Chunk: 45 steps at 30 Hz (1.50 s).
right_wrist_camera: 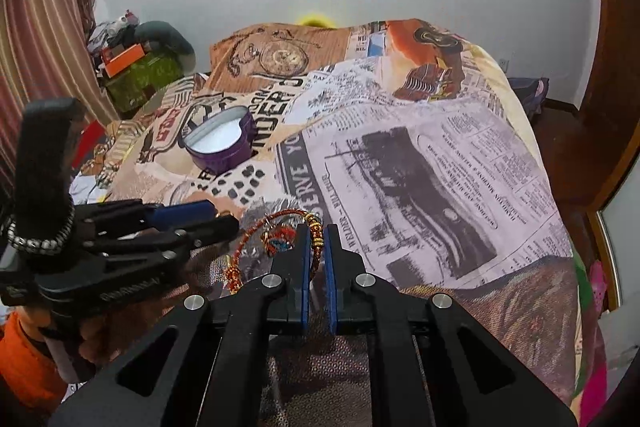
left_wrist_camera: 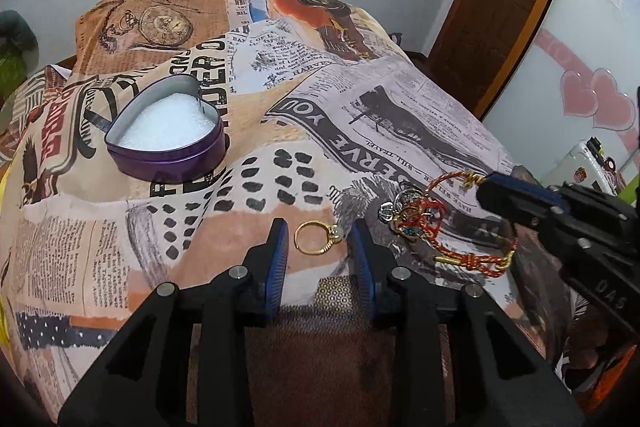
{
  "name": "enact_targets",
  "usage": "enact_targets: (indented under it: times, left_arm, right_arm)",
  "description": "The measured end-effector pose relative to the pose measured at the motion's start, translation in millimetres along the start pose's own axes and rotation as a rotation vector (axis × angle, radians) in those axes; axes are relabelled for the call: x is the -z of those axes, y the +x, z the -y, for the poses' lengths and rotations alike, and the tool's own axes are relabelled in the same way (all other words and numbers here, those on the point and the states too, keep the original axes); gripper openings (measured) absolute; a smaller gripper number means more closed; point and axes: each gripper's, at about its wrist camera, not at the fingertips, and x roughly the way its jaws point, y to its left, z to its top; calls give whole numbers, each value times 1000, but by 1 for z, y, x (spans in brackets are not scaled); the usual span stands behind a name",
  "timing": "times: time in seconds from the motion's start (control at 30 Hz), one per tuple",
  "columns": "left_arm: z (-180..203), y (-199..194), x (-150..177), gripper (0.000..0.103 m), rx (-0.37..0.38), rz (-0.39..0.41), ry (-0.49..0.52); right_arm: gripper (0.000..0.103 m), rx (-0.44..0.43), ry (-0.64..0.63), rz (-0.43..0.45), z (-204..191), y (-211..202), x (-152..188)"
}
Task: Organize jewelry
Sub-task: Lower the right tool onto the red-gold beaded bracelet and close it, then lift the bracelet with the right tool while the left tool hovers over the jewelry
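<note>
The left hand-held gripper [left_wrist_camera: 318,241] has its blue-padded fingers spread apart on either side of a thin gold ring with a small pale stone [left_wrist_camera: 317,237], which lies flat on the newspaper-print bedspread [left_wrist_camera: 400,107]; neither pad seems to touch it. The right hand-held gripper [right_wrist_camera: 316,241] is clamped on the gold-beaded end of a red-and-gold braided thread bracelet [right_wrist_camera: 256,231], whose loop arcs up off the bed over a small tangled heap of rings and charms [left_wrist_camera: 404,211]. Farther back, well apart, sits an open purple heart-shaped tin with white padding [left_wrist_camera: 168,135].
</note>
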Motion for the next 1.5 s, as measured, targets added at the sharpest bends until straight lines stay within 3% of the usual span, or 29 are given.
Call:
enact_targets:
  times: [0.1,0.43,0.93,1.13,1.37,1.5]
  left_arm:
    - [2,3,0,25,-22,6,12]
    - [3,-5,3,25,-17,24,0]
    - [-12,-62,9,25,-38,121,-47]
    - [-26,-71,15,25,-61,130,-76]
    - [-35,-66,22,25,-64,112,-92]
    - [-35,-58,21,25,-71,103,-84]
  right_arm:
    - [6,-2,9,13,0,-2,-2]
    - [6,2,13,65,-4,-19,-12]
    - [6,-37,-30,131,-30,-34,-30]
    - [6,-49,-73,60,-47,-8,-27]
    - [6,15,-152,-128,-46,46,-5]
    - [6,6,-140,-118,-41,41,-7]
